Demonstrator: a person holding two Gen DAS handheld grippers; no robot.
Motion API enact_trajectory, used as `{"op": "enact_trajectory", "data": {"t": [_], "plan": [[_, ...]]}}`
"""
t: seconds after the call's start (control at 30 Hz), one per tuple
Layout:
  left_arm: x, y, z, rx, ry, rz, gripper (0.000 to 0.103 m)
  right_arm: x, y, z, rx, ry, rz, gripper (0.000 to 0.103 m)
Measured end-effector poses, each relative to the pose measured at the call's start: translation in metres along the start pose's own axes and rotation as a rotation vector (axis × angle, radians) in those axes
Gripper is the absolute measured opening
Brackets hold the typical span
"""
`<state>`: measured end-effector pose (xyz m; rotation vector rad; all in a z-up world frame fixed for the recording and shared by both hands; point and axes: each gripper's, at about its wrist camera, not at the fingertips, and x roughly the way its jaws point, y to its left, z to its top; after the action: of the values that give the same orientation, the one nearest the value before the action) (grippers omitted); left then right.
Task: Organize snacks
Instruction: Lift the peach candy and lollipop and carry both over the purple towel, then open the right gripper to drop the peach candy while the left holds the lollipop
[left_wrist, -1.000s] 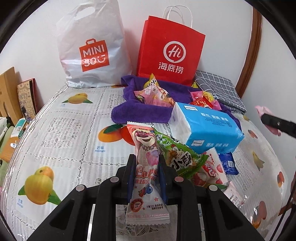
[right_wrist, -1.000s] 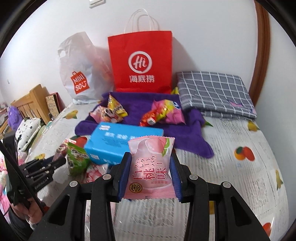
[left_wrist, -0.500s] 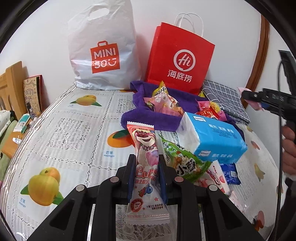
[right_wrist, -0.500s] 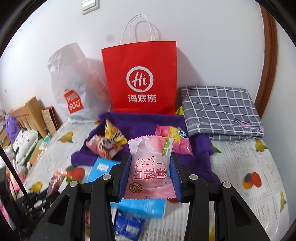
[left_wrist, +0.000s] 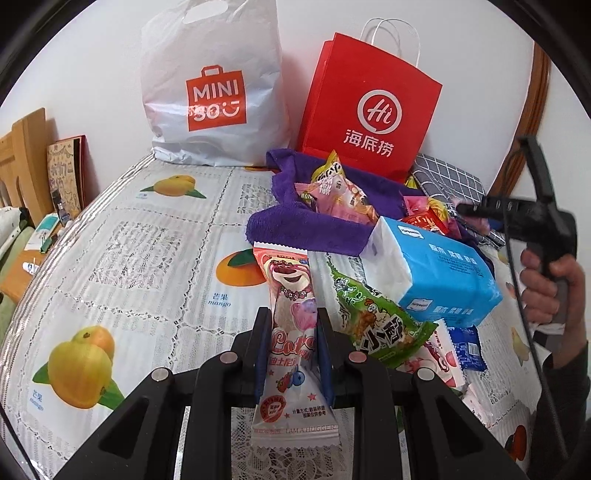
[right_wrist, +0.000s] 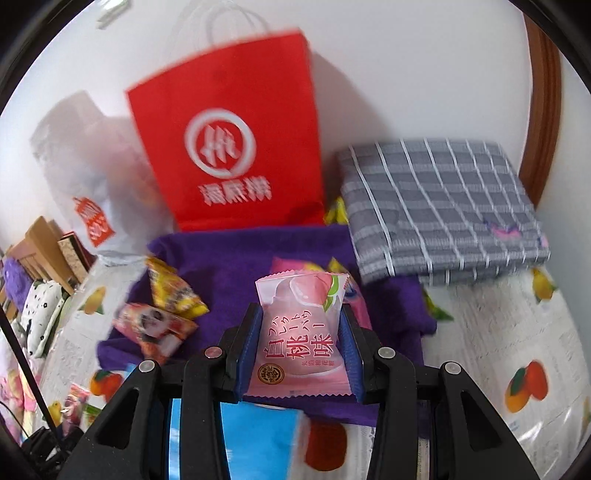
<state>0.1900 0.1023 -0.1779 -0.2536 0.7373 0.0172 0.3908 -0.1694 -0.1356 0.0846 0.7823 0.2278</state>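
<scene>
My left gripper (left_wrist: 291, 328) is shut on a long pink bear snack packet (left_wrist: 291, 332) and holds it above the fruit-print tablecloth. My right gripper (right_wrist: 301, 321) is shut on a pink peach snack packet (right_wrist: 301, 336) over the purple towel (right_wrist: 240, 273), where other snacks (right_wrist: 173, 291) lie. In the left wrist view the right gripper (left_wrist: 480, 212) hangs over the towel's right side (left_wrist: 306, 229). A green snack packet (left_wrist: 373, 321) and a blue tissue pack (left_wrist: 439, 273) lie in front of the towel.
A red paper bag (left_wrist: 369, 107) and a white Miniso bag (left_wrist: 214, 96) stand against the back wall. A grey checked cloth (right_wrist: 439, 199) lies folded at the back right. Wooden furniture and a book (left_wrist: 66, 173) stand at the left edge.
My right gripper has moved forward and up with the peach packet, from in front of the tissue pack to over the purple towel. My left gripper has moved closer to the towel, still gripping.
</scene>
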Motion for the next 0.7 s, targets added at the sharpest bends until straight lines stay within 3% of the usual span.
{"op": "enact_trajectory", "data": {"t": [0.23,0.33,0.5,0.7], "plan": [[0.0,-0.001,0.0,0.01,-0.001,-0.004,0.022,0.022,-0.007,-0.014,-0.016,0.029,-0.077,0.043],[-0.001,-0.001,-0.001,0.009,-0.002,-0.005,0.022,0.025,-0.009,-0.016,0.01,0.048,-0.048,0.044],[0.0,-0.001,0.0,0.002,0.007,-0.011,0.022,0.017,-0.006,-0.017,-0.009,-0.012,-0.094,0.053],[0.0,0.006,0.001,-0.033,0.005,-0.027,0.022,0.003,-0.006,-0.018,0.02,-0.04,-0.044,0.053]]}}
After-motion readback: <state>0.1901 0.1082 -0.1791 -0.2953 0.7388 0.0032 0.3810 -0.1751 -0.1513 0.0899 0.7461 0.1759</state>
